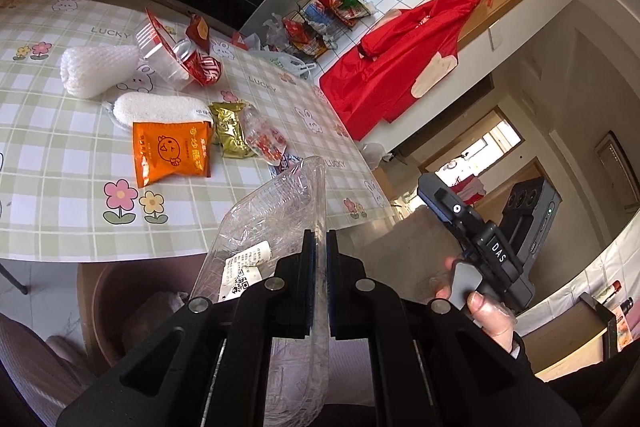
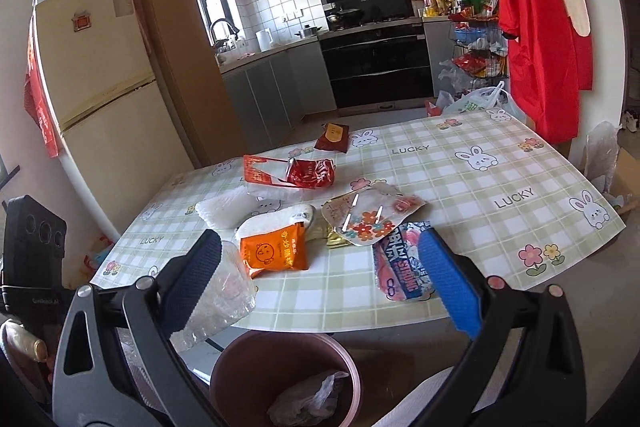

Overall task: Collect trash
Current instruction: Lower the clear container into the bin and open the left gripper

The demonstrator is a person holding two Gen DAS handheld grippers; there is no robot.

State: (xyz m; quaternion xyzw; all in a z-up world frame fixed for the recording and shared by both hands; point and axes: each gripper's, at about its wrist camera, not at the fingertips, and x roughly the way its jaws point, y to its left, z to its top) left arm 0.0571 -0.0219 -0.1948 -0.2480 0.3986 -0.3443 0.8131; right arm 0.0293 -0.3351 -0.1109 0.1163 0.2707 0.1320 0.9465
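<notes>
My left hand-held gripper (image 1: 320, 247) has a black plastic frame with angular arms, round silver screws at the joints and thin dark blue pads on the inner faces of its fingers. My right hand-held gripper (image 2: 320, 267) has a dark grey and black frame, silver and pinkish round screws, and long textured blue pads. Its black body carries the white letters "DAS". On my right hand (image 1: 486, 311) I wear a black sleeve.
</notes>
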